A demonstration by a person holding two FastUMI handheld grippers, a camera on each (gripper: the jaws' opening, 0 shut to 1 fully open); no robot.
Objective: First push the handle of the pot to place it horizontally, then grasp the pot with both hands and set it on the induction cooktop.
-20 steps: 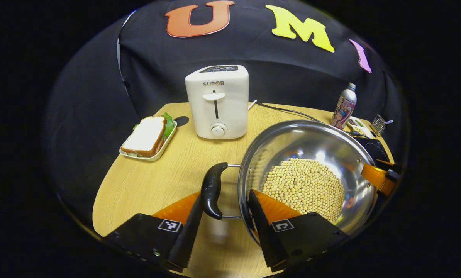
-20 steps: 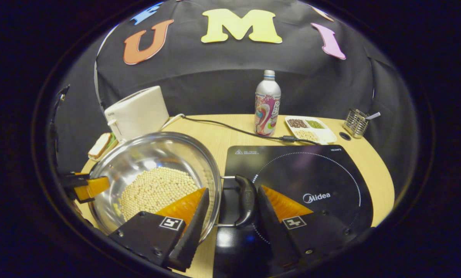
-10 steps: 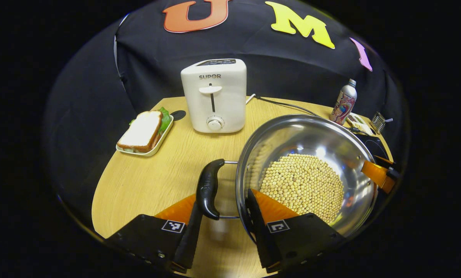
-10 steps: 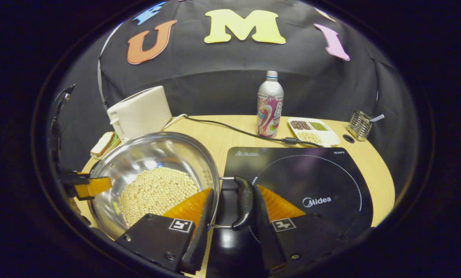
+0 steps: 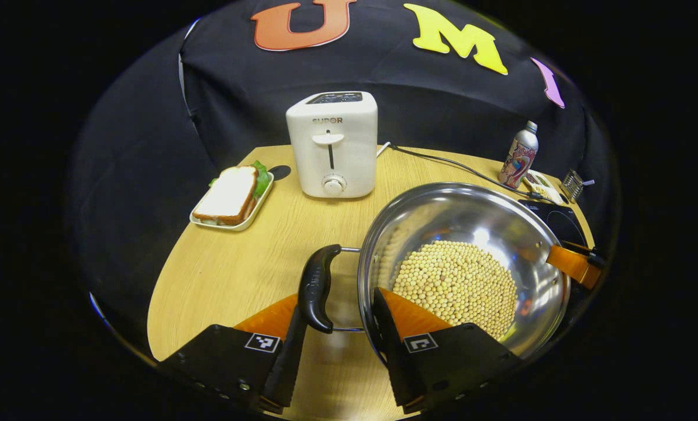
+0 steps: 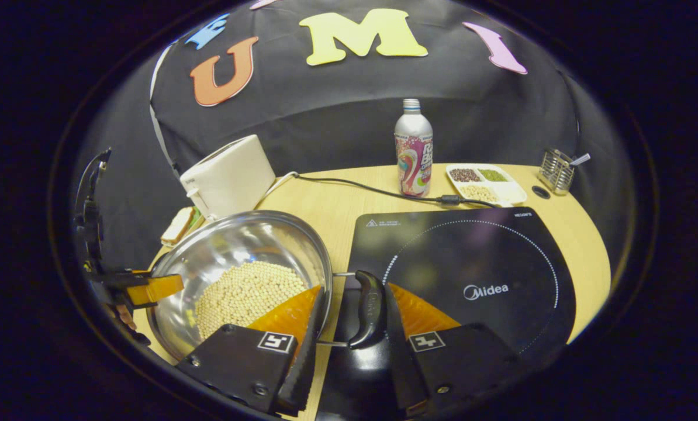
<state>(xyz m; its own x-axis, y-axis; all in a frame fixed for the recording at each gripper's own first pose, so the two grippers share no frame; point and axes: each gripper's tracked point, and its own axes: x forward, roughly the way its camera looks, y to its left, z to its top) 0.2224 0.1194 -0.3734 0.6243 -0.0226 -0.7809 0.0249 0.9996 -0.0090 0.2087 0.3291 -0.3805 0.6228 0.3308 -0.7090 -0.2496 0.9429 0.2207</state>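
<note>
Woodgrain table [image 5: 232,275]; shiny steel pot [image 5: 442,216] of round beans; both tools [image 5: 337,318] [image 6: 352,318] clamped on its handles.

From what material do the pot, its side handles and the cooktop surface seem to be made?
Pot: apparently polished stainless steel; its inner wall mirrors the lights and the soybeans.
Side handle: probably matte black plastic on thin metal wire brackets; it shines only dully.
Induction cooktop: likely black glass or ceramic; flat and glossy, with faint reflections and a printed dotted ring.
</note>
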